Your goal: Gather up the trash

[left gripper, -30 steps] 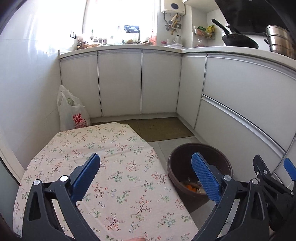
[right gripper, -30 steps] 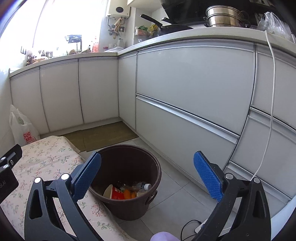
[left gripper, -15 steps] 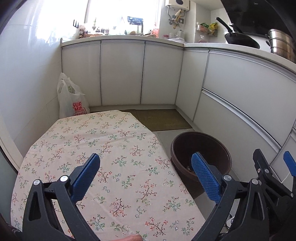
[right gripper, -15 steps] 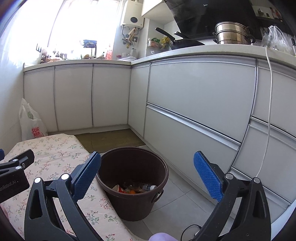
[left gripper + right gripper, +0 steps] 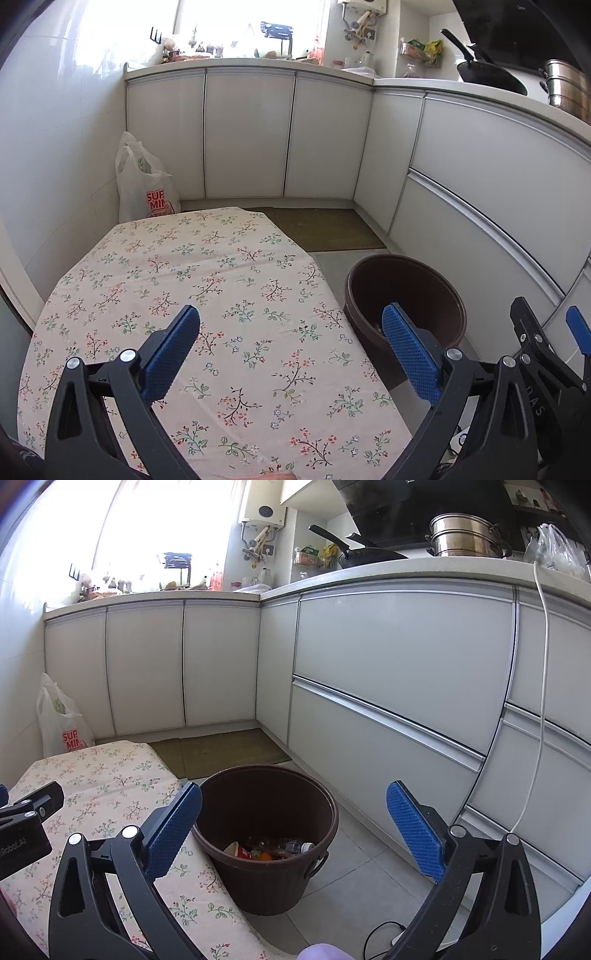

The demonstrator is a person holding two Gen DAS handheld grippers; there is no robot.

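Between the parted, empty fingers of the left gripper [image 5: 290,345] lies floral tablecloth [image 5: 207,280]; the round brown plastic trash bin [image 5: 406,291] stands behind its right finger. Right wrist view: right gripper [image 5: 293,819] spread, empty, bin [image 5: 266,849] between its fingers, trash inside.

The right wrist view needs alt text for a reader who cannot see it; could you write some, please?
A brown trash bin stands on the tiled kitchen floor beside a table with a floral tablecloth, with trash in its bottom. The open, empty right gripper frames it from above, jaws spread wide, before white cabinets.
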